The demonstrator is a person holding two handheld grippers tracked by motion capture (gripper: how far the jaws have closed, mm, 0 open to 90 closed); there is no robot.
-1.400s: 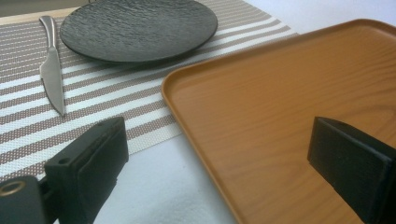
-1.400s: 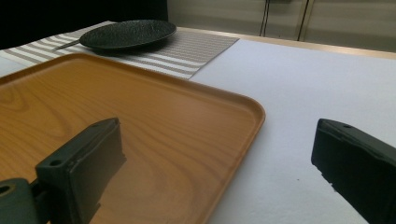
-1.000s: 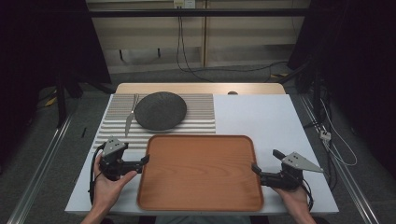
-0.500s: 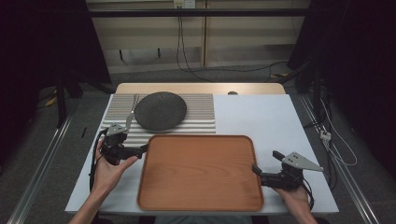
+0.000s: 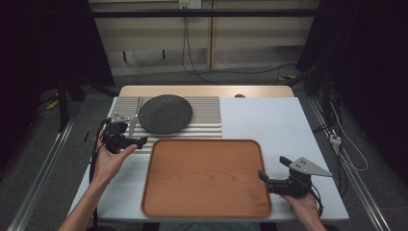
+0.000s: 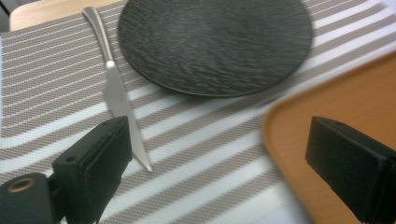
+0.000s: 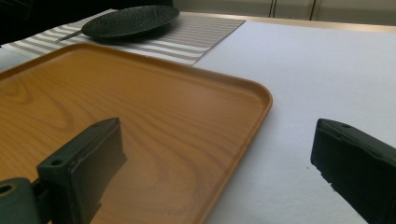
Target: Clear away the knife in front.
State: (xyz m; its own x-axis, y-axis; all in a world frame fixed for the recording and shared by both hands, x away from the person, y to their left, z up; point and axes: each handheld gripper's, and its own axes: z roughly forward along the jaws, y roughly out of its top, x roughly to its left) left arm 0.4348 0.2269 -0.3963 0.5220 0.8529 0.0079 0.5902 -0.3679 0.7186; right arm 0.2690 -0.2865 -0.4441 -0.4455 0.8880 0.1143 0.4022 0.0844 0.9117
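Hovering released: left gripper near knife, right gripper seemingly touching tray.

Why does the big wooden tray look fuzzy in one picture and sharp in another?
In the left gripper view the tray's edge is smeared and soft, and the plate looks a little blurred too, while the knife is fairly crisp. In the right gripper view the tray is sharp, wood grain showing. In the high view the table is evenly lit and the room around it is dark.
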